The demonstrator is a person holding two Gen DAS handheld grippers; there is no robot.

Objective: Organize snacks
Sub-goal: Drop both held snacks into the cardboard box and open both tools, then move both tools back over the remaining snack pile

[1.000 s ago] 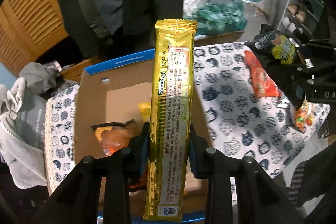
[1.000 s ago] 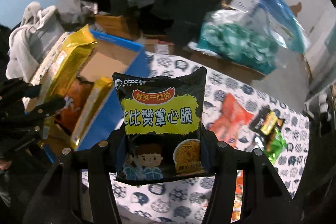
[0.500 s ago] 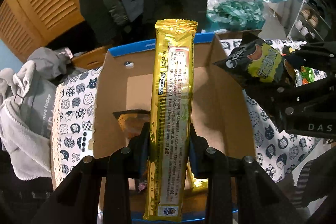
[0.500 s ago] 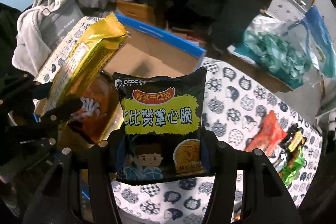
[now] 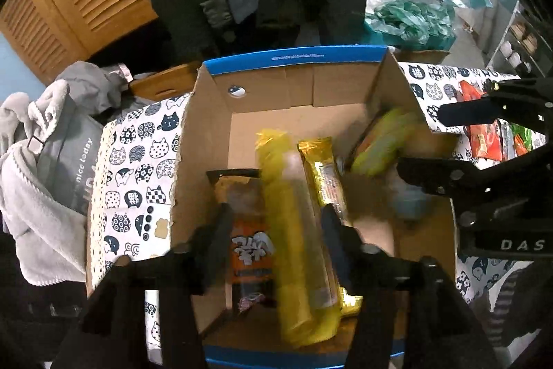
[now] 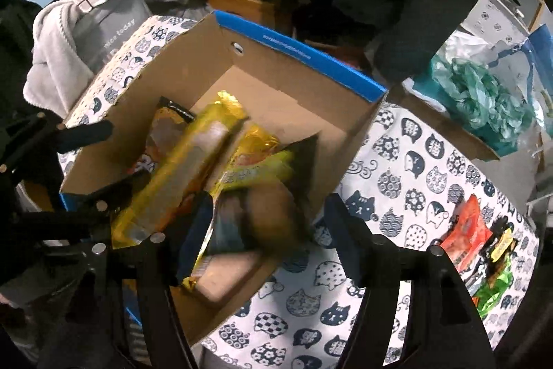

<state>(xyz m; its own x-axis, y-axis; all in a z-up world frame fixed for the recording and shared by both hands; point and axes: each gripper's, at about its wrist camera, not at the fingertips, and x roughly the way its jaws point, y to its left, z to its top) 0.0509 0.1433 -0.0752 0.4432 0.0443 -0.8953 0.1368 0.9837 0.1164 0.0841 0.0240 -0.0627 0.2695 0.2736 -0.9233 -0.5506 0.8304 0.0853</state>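
A cardboard box with a blue rim (image 5: pixel 293 57) (image 6: pixel 297 49) stands on the cat-print tablecloth. My left gripper (image 5: pixel 276 223) is open above it; the long gold snack pack (image 5: pixel 297 230) (image 6: pixel 179 161) is blurred, falling free into the box. My right gripper (image 6: pixel 266 217) is open; the black noodle-snack bag (image 6: pixel 262 196) (image 5: pixel 383 140) drops blurred into the box's right side. Inside lie an orange-black bag (image 5: pixel 245 230) and a second gold pack (image 5: pixel 325 175).
More snack packets (image 6: pixel 484 248) (image 5: pixel 487 134) lie on the tablecloth (image 6: pixel 408 168) to the right. Grey clothes and a bag (image 5: pixel 52 161) sit left of the box. Hanging coats, a wooden louvred door and a green plastic bag (image 6: pixel 484 99) are behind.
Both grippers have opened over the box and let go: the gold pack and the black noodle-snack bag are falling in. Both grippers have tilted down toward the box.
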